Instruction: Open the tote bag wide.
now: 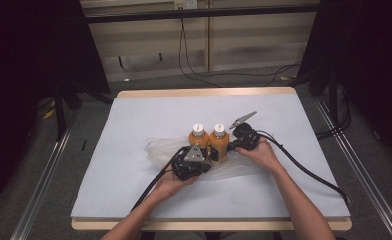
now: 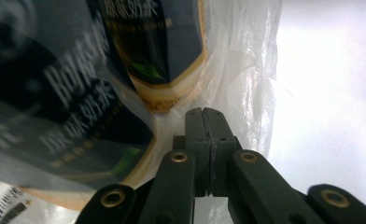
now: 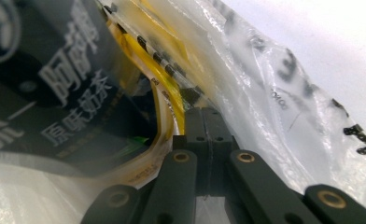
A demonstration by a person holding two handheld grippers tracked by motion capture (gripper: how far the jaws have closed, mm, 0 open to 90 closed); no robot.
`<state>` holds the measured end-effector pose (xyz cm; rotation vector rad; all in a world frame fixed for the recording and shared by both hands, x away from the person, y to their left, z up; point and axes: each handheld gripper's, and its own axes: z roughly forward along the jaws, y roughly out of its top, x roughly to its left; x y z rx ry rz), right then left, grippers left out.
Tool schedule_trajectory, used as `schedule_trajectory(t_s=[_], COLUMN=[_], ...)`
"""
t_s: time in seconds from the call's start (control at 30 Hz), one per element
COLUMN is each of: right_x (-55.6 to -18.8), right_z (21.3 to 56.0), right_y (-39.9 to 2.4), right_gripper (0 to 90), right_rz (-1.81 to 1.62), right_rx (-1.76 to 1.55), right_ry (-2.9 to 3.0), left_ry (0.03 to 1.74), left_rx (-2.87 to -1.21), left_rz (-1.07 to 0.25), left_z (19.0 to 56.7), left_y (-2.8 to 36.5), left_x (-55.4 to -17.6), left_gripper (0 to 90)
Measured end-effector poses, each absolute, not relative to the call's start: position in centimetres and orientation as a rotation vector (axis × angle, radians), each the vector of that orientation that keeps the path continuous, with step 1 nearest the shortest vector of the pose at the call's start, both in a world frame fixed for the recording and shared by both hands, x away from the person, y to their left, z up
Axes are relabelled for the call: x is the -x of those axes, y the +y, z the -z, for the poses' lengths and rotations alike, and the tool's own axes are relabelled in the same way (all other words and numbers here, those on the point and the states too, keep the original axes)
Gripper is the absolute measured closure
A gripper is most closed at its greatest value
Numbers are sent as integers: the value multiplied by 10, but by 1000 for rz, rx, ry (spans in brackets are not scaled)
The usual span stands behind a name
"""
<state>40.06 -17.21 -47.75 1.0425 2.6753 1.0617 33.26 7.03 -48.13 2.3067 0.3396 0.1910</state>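
Two orange bottles with white caps, one [image 1: 198,138] beside the other [image 1: 219,137], stand upright at the table's middle on a crumpled clear plastic bag [image 1: 156,147]. My left gripper [image 1: 208,154] comes at them from the near left, my right gripper [image 1: 230,146] from the right. In the left gripper view the jaws [image 2: 203,114] are shut, tips against the bag's film [image 2: 246,56] at the foot of a dark-labelled bottle [image 2: 69,93]. In the right gripper view the shut jaws [image 3: 204,114] lie among the bag's folds [image 3: 265,93] beside a bottle [image 3: 64,84]. I cannot see film pinched between either pair of pads.
A pale sheet [image 1: 134,115] covers the wooden table. Black cables trail from both grippers toward the near edge, one [image 1: 149,192] at the left and one [image 1: 309,172] at the right. Dark stands and floor cables lie beyond the far edge.
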Motion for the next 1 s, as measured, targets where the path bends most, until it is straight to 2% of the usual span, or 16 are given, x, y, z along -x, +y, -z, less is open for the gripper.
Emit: schedule_trajectory(t_s=[1.0], right_x=[-429], right_z=[473], right_y=[-157], right_gripper=[900], right_rz=[-950], right_rx=[-1167], right_ry=[2658], left_ry=[246], left_rx=[-2352], left_rz=[-88], left_z=[480], left_y=[68], left_x=[-316], left_gripper=[900])
